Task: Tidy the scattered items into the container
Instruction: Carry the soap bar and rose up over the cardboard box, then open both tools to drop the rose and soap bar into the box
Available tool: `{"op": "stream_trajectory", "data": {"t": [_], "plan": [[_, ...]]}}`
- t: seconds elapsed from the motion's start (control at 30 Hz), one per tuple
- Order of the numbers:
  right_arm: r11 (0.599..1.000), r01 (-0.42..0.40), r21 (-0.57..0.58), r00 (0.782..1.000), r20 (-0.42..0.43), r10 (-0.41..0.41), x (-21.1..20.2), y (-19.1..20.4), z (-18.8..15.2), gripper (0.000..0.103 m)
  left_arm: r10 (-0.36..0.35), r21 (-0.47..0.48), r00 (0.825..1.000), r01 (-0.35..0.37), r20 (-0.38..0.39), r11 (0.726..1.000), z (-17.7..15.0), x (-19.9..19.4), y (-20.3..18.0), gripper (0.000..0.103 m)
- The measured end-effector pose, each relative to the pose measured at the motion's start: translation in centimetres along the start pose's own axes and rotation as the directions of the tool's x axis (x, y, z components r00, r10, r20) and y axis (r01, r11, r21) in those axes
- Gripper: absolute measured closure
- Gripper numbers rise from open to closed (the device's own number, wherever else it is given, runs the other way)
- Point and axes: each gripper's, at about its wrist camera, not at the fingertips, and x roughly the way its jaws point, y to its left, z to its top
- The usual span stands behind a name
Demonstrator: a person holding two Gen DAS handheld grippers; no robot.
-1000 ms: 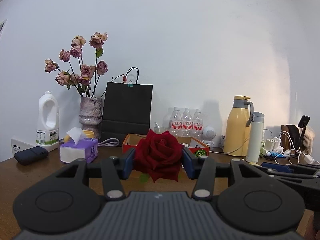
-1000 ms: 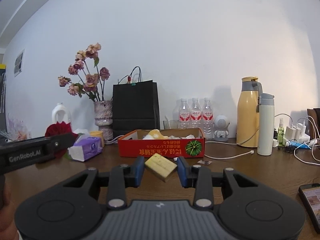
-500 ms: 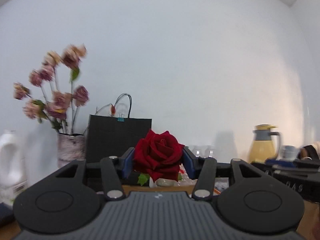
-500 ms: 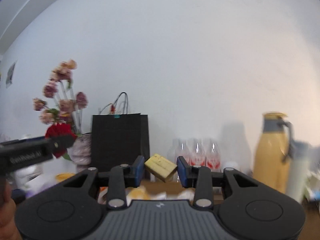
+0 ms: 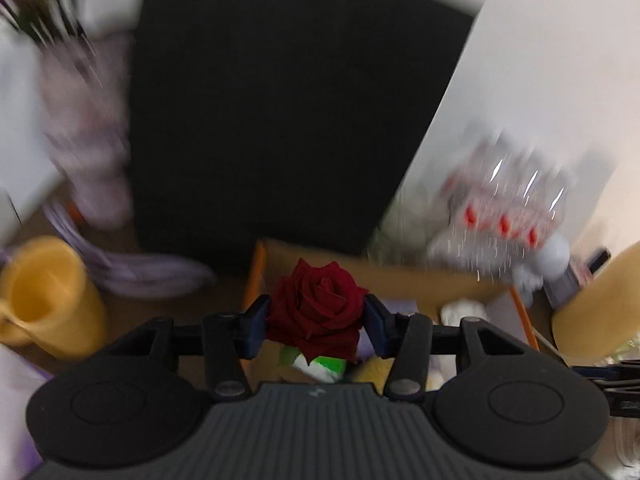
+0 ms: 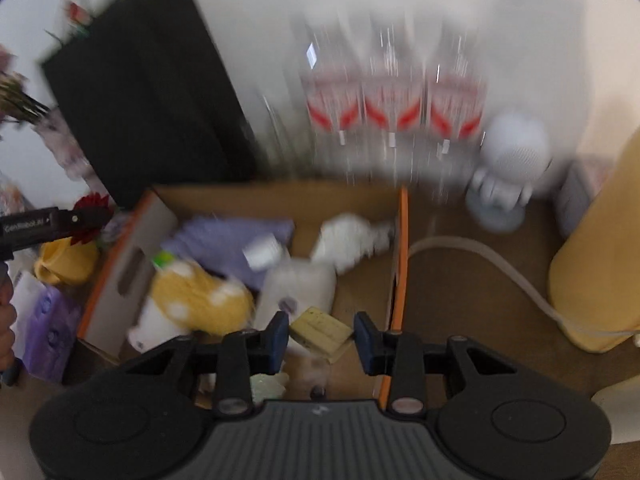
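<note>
My left gripper (image 5: 316, 326) is shut on a dark red rose (image 5: 318, 308), which hangs over the near left corner of the cardboard box (image 5: 256, 276). My right gripper (image 6: 321, 336) is shut on a pale yellow block (image 6: 320, 330), above the box's (image 6: 402, 248) near right part. Both point steeply down. Inside the box lie a purple cloth (image 6: 236, 244), a white bottle (image 6: 296, 288), a yellow white-spotted item (image 6: 196, 296) and a white crumpled thing (image 6: 352, 240). In the right wrist view the rose (image 6: 94, 216) shows at the far left, in the left gripper. Both views are motion-blurred.
A tall black paper bag (image 5: 296, 112) stands just behind the box. Water bottles (image 6: 392, 104) and a small white robot figure (image 6: 508, 160) line the wall. A yellow jug (image 6: 596, 280) and a white cable (image 6: 480, 256) are on the right; a yellow cup (image 5: 44, 300) and purple tissue pack (image 6: 48, 328) on the left.
Both grippers have swept forward over the table and tipped from level to steeply downward, ending above the box. The rose and the yellow block remain gripped as before.
</note>
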Motion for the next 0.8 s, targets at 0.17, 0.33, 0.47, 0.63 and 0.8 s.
{"op": "stream_trajectory", "data": {"t": [0.17, 0.33, 0.47, 0.63, 0.8], "plan": [[0.994, 0.057, -0.094, 0.989, -0.133, -0.070, 3.9, 0.9, 0.1, 0.069, 0.052, 0.087, 0.992, -0.042, -0.113, 0.995, -0.7, 3.1, -0.3, 0.052], [0.989, -0.002, -0.150, 0.968, -0.250, -0.036, 6.4, 1.5, -1.0, 0.069, 0.057, 0.236, 0.966, 0.004, -0.253, 0.972, -4.1, 3.4, -0.9, 0.049], [0.990, 0.001, -0.141, 0.967, -0.253, -0.037, 6.7, 1.5, -1.0, 0.053, 0.104, 0.313, 0.954, -0.012, -0.279, 0.950, -5.5, 3.5, -1.4, 0.034], [0.993, -0.001, -0.118, 0.980, -0.198, -0.023, 3.9, 1.9, -0.5, 0.024, 0.089, 0.296, 0.963, -0.010, -0.255, 0.955, -4.5, 1.1, -1.8, 0.021], [0.997, 0.005, -0.081, 0.988, -0.152, -0.017, -0.1, 2.7, -0.7, 0.020, 0.081, 0.258, 0.978, -0.029, -0.192, 0.966, -3.8, -3.4, -2.1, 0.012]]}}
